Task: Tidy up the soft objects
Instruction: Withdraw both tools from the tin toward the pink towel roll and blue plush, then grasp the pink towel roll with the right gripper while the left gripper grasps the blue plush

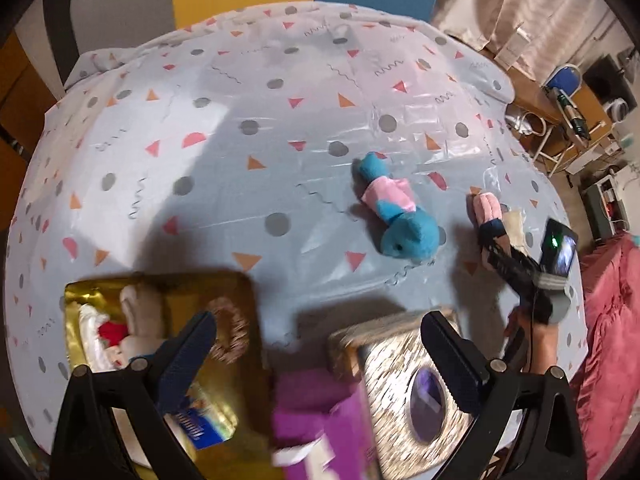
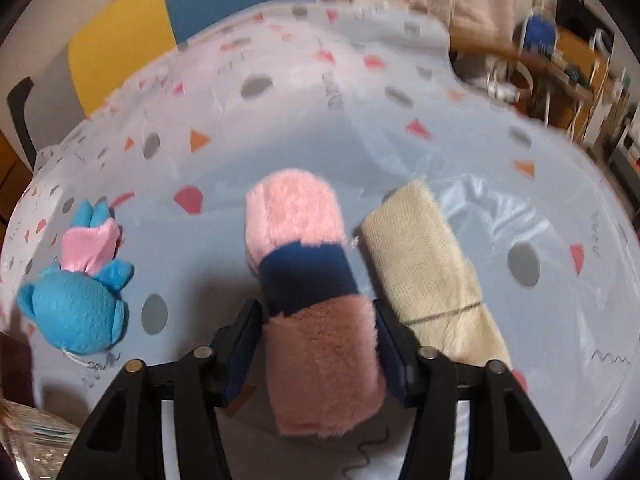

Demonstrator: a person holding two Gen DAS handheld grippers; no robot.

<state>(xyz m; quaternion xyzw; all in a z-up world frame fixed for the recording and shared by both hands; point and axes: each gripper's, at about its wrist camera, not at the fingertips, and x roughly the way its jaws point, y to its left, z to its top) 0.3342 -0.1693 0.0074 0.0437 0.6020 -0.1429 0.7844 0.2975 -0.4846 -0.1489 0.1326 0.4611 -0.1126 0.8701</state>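
My right gripper (image 2: 318, 344) is shut on a pink fuzzy roll with a navy band (image 2: 304, 272), held just above the table; it also shows in the left wrist view (image 1: 486, 210). A cream cloth roll (image 2: 428, 264) lies to its right. A blue plush toy in a pink shirt (image 2: 80, 304) lies at the left, and shows in the left wrist view (image 1: 400, 220). My left gripper (image 1: 320, 344) is open and empty above a gold box (image 1: 240, 292) holding plush items and a patterned box (image 1: 400, 400) with purple cloth (image 1: 316, 408).
The table wears a pale blue patterned cloth (image 1: 240, 160). Yellow and blue chair backs (image 2: 160, 20) stand behind it. Shelves and clutter (image 1: 580, 120) lie to the right, and a red blanket (image 1: 612, 320) at the right edge.
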